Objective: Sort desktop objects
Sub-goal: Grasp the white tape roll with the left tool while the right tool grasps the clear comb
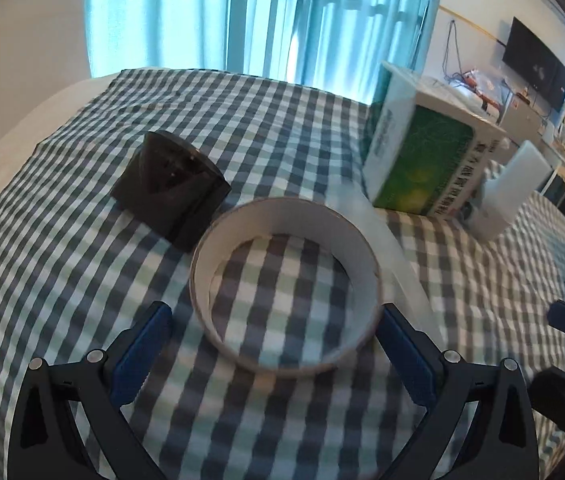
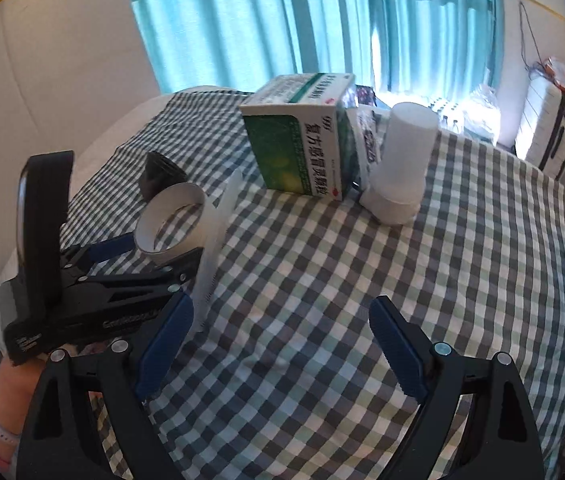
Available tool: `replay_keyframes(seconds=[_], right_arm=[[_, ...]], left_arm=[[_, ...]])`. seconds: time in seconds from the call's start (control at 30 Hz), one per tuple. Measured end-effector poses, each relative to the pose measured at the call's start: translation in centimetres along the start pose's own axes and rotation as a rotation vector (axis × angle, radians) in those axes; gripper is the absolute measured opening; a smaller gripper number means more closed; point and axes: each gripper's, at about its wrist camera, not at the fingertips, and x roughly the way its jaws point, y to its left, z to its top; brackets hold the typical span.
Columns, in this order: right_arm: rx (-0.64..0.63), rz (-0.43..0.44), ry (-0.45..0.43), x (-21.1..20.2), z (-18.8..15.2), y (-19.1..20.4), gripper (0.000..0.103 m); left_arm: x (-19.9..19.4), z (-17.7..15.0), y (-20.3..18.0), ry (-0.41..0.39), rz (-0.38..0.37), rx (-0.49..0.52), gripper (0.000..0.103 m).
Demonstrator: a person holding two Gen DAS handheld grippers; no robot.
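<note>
On the checked cloth of the desk (image 2: 322, 280) nothing looks gathered yet, so the sorting seems to be at its start. Farthest toward the left edge lies a dark wedge-shaped object (image 1: 170, 188), resting flat and untouched — what it is cannot be told. Just beside it, nearer the front edge, the tape roll (image 1: 286, 288) sits between the jaws of the left gripper (image 1: 274, 344); the jaws are spread wide, the blue pad on one side touching or nearly touching the roll's wall, the other standing clear of it, so no grip is closed. In the right wrist view the roll looks tilted up, but whether it is off the cloth cannot be told. A loose strip of clear tape (image 1: 398, 264) trails from the roll toward the front. Further right, near the middle of the far edge, a green and white medicine box (image 2: 302, 148) stands upright, and touching or just beside its right side is a white plastic bottle (image 2: 400, 164), which seems to stand upside down. The right gripper (image 2: 278, 348) hovers over bare cloth by the front edge, jaws spread and holding nothing. No tray or bin for sorted things shows — judged from this, the roll is the first piece in hand and the wedge, box and bottle are all left to do.
</note>
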Motion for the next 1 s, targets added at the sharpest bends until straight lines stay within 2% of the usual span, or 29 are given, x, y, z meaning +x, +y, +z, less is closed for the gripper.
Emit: replay_keyframes(seconds=[0.17, 0.23, 0.3, 0.43, 0.5, 0.57, 0.73, 0.83, 1.0], right_arm=[[-0.043, -0.012, -0.016, 0.5, 0.4, 0.6, 0.09], [-0.056, 0.0, -0.008, 1.0, 0.3, 0.8, 0.09], [-0.071, 0.009, 0.003, 1.9, 0.2, 1.4, 0.09], [-0.082, 0.045, 0.022, 3.9, 0.2, 2.5, 0.09], [-0.104, 0.051, 0.02, 4.7, 0.3, 3.5, 0.09], [-0.128, 0.048, 0.017, 5.5, 0.4, 4.3, 0.085], [-0.195, -0.044, 0.045, 7.3, 0.1, 6.2, 0.08], [-0.234, -0.081, 0.052, 7.6, -0.1, 6.5, 0.073], [-0.22, -0.094, 0.059, 7.7, 0.2, 6.2, 0.062]], left_arm=[[0.2, 0.2, 0.6, -0.018, -0.008, -0.024, 0.103], [0.1, 0.4, 0.8, -0.014, 0.024, -0.026, 0.094], [0.0, 0.6, 0.8, -0.012, 0.018, -0.027, 0.084], [-0.4, 1.0, 1.6, -0.016, 0.054, -0.044, 0.083], [-0.8, 1.1, 2.7, -0.025, 0.056, -0.078, 0.083], [-1.5, 1.4, 4.1, -0.043, 0.059, -0.133, 0.083], [-2.9, 2.3, 6.5, -0.077, 0.056, -0.226, 0.083], [-3.0, 2.8, 6.8, -0.085, 0.05, -0.222, 0.083], [-3.1, 2.9, 6.5, -0.077, 0.04, -0.212, 0.083]])
